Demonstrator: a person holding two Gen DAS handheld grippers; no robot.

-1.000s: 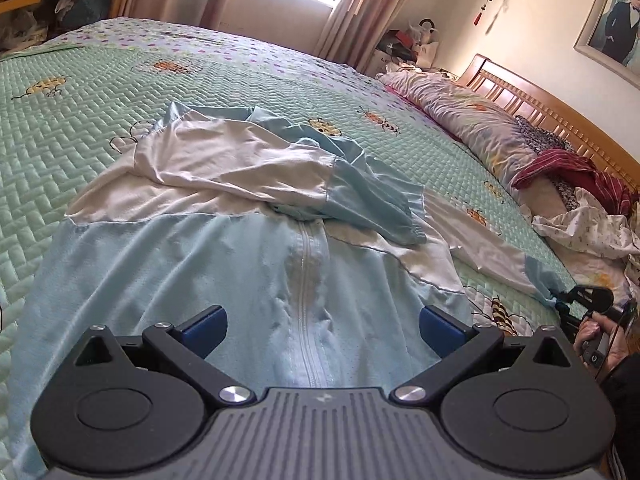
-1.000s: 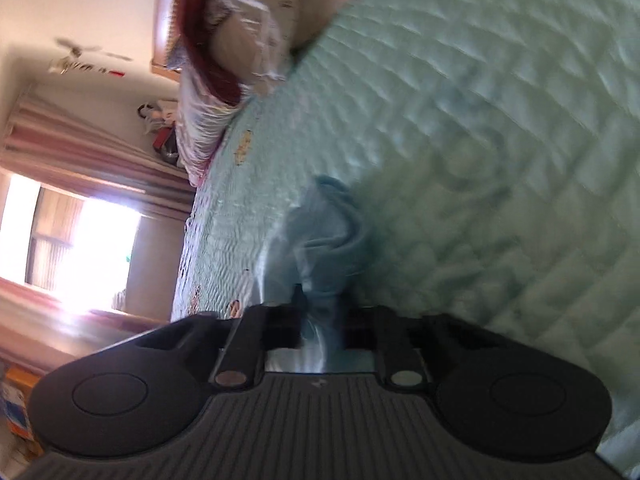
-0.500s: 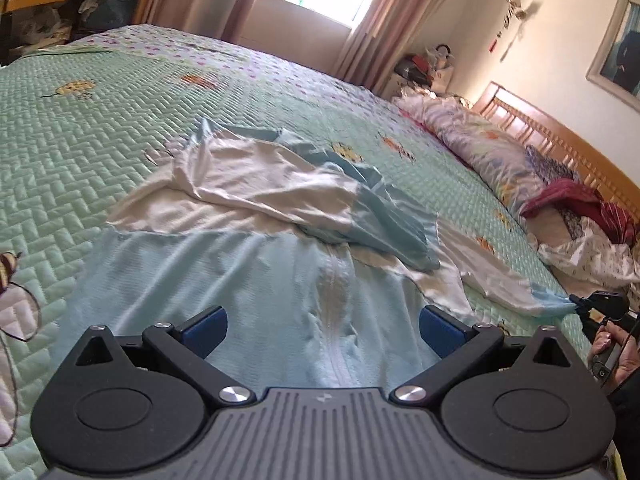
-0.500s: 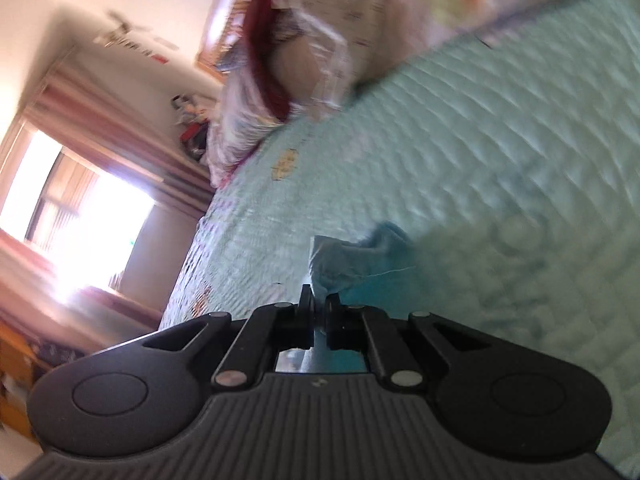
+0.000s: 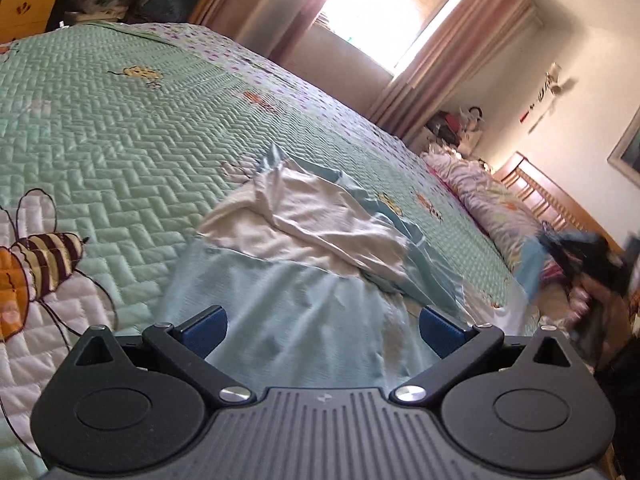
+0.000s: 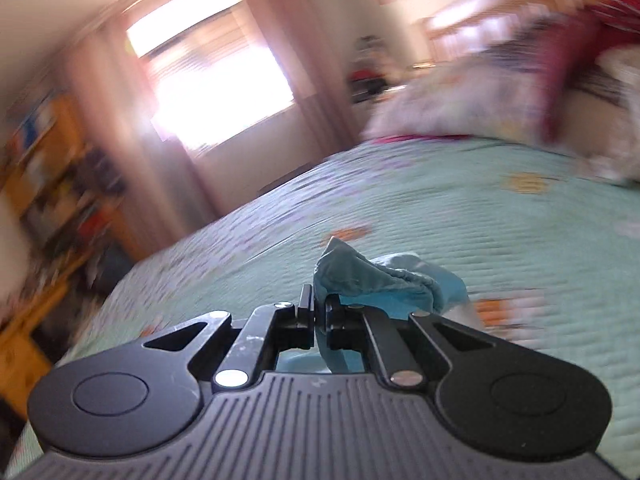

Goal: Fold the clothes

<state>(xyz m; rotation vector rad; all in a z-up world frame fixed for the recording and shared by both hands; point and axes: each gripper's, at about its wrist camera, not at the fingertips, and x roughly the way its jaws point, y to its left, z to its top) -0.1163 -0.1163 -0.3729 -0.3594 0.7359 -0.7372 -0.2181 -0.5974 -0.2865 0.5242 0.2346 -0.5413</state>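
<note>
Left wrist view: left gripper (image 5: 322, 330) spread wide, nothing between the blue pads (image 5: 204, 326), hovering low over the hem of the jacket (image 5: 296, 292). Pale blue and white, zip down the front, lying rumpled on the quilted green bedspread (image 5: 120, 128); upper part bunched, one sleeve (image 5: 530, 268) drawn out toward the blurred right gripper (image 5: 580, 258) at the far right. Folding barely begun, judging by the lie: sleeve to bring across, body to double over, creases to smooth.

Right wrist view: right gripper (image 6: 319, 316) pressed together, pinching the blue sleeve cuff (image 6: 372, 280), lifted clear of the bedspread (image 6: 460, 216). Heavily blurred.

Bee embroidery (image 5: 36, 264) on the spread, pillows (image 5: 488, 200) against a wooden headboard (image 5: 560, 208), bright window (image 5: 384, 12) with pink curtains, shelving (image 6: 48, 184) at left.
</note>
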